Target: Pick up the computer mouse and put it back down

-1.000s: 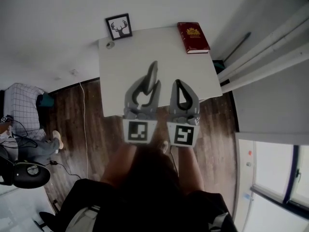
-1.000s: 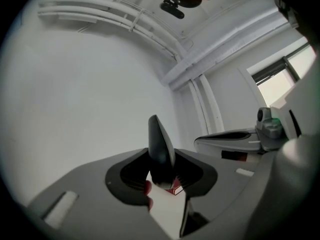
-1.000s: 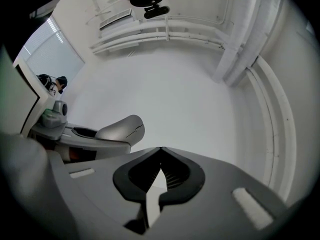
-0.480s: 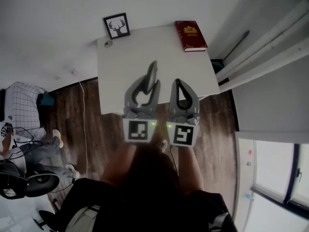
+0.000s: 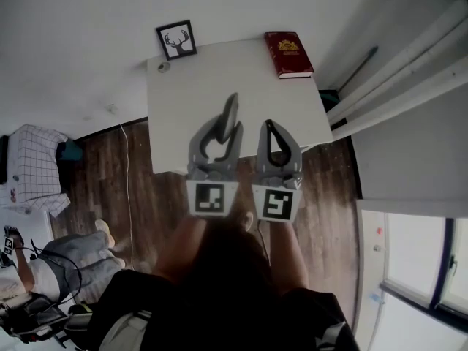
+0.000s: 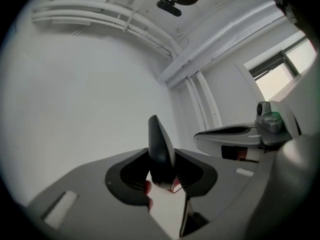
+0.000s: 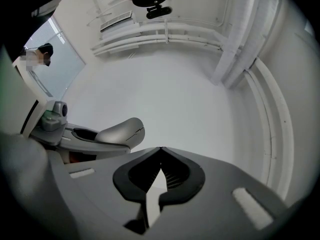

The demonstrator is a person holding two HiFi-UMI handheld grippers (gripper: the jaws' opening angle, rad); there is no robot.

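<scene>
Left gripper (image 5: 225, 131) clamps the dark computer mouse (image 6: 159, 146) on its edge between the jaws, beside the right gripper (image 5: 273, 126) whose jaws are together and empty, over the near side of the white table (image 5: 190, 86), with a red book (image 5: 289, 55) and a framed deer picture (image 5: 178, 39) by its far corners.

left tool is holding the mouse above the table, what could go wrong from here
1. The left tool pinches the mouse on edge, by its smooth curved shell, with much of the body sticking out past the pads; it could pivot or slip out.
2. It is held over the near part of the white table; set down too close to that edge, it might tip onto the wooden floor.
3. The shut right tool sits close alongside and could bump it.
</scene>
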